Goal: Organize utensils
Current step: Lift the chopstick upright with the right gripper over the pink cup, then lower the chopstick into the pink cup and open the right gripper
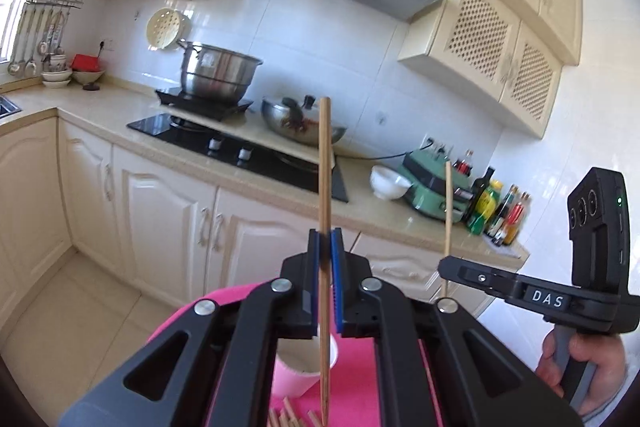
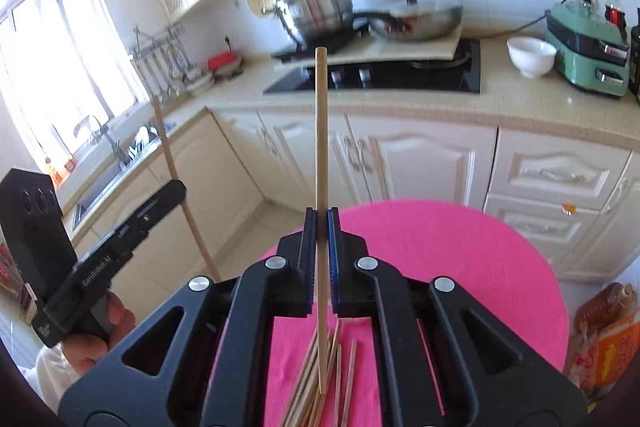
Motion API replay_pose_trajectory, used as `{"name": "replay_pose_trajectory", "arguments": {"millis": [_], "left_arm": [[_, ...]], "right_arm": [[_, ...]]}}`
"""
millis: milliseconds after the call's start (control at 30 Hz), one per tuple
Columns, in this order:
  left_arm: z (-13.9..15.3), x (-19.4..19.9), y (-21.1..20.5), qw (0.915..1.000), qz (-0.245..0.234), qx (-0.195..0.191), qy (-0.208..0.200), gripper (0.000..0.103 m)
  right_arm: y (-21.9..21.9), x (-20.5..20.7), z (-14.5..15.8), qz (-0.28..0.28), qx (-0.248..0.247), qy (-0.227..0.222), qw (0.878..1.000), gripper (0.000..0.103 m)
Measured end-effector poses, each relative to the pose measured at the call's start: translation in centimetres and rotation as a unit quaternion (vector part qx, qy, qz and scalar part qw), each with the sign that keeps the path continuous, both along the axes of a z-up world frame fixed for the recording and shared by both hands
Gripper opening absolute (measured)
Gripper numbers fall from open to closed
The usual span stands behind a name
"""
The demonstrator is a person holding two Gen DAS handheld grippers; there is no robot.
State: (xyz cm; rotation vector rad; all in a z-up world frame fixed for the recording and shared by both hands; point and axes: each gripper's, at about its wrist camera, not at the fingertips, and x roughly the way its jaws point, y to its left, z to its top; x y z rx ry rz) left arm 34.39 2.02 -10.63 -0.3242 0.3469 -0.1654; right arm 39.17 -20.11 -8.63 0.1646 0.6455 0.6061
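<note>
A round pink table (image 2: 460,267) stands in front of cream kitchen cabinets (image 2: 420,163). Above it, the left gripper (image 1: 325,239) is clamped on one upright wooden chopstick (image 1: 325,167), its tip hanging beside a pink cup (image 1: 298,373) just below. To the right, the right gripper (image 2: 320,223) pinches a second upright chopstick (image 2: 321,147) over the loose chopstick pile (image 2: 320,387) at the table's near edge.

A steel pot (image 1: 218,73) sits on the far stove (image 1: 224,143), a wok (image 1: 300,123) just right of it. Further right along the counter (image 1: 120,107) stand a white bowl (image 1: 389,181), a green cooker (image 1: 434,187) and bottles (image 1: 496,213). Ladles (image 1: 36,39) hang far left.
</note>
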Motion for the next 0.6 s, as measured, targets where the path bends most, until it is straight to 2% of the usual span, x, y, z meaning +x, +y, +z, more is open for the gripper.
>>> {"name": "replay_pose_trajectory", "arguments": {"millis": [233,367,433,600], "left_arm": [[-0.5,2.6,-0.8,0.9989,-0.005,0.001,-0.047,0.006],[-2.0,3.9,-0.8,0.9979,0.008,0.005,-0.064,0.006],[-3.1,4.4,-0.8,0.9980,0.012,-0.005,-0.063,0.006],[-5.4,5.6,-1.3,0.9980,0.007,0.018,-0.060,0.006]], "right_arm": [[0.6,1.2,-0.4,-0.030,0.035,-0.069,0.997,0.006],[1.3,1.6,-1.8,-0.059,0.057,-0.118,0.990,0.006],[1.6,1.8,-2.6,-0.064,0.067,-0.131,0.987,0.006],[3.1,2.8,-5.0,-0.061,0.065,-0.140,0.986,0.006]]}}
